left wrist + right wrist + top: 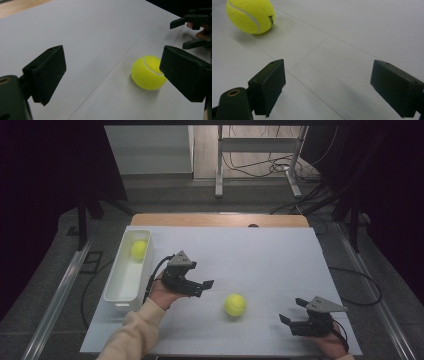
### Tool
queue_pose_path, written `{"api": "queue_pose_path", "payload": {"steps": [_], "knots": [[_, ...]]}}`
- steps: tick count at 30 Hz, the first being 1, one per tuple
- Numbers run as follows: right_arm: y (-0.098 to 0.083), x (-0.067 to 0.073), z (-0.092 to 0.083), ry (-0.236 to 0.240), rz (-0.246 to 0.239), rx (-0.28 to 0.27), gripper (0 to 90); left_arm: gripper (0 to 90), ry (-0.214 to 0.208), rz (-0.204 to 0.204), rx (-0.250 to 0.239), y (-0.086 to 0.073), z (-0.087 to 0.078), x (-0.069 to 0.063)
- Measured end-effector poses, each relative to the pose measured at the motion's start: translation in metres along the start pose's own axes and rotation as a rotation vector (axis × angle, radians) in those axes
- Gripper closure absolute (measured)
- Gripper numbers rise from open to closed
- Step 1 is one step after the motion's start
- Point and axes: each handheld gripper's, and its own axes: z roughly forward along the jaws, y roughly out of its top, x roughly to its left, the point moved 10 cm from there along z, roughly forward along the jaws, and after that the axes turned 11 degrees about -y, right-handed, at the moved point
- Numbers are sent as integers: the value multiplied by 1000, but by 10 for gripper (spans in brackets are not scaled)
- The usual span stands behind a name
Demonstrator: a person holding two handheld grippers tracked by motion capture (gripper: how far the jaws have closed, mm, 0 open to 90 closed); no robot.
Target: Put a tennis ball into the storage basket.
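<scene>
The loose tennis ball sits on the bare white surface, between the two hands and touching neither. The left tongs are nearest, pointing at it from just beside, jaws spread wide with nothing between them; in the left gripper view the ball lies just beyond the far jaw, so this looks like a line-up for a pick. The right tongs wait low near the front edge, also spread and empty, aimed loosely toward the ball. Off at the left stands the white bin, with a second tennis ball already inside, probably where this one is headed.
</scene>
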Motion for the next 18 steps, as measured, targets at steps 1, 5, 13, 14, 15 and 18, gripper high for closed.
{"api": "queue_pose_path", "payload": {"steps": [1,5,13,14,15,18], "knots": [[0,0,0,2,0,-1,133,79,-4,1,1,0,1,-1],[0,0,0,1,-2,0,133,79,-25,4,18,-4,7,-6],[-1,1,0,3,1,5,133,76,-68,18,53,-11,21,-16],[-1,1,0,3,1,5,133,76,-74,22,57,-11,22,-18],[-1,1,0,2,0,6,132,76,-80,23,60,-12,24,-20],[-1,1,0,3,0,5,133,76,-87,28,67,-13,28,-23]]}}
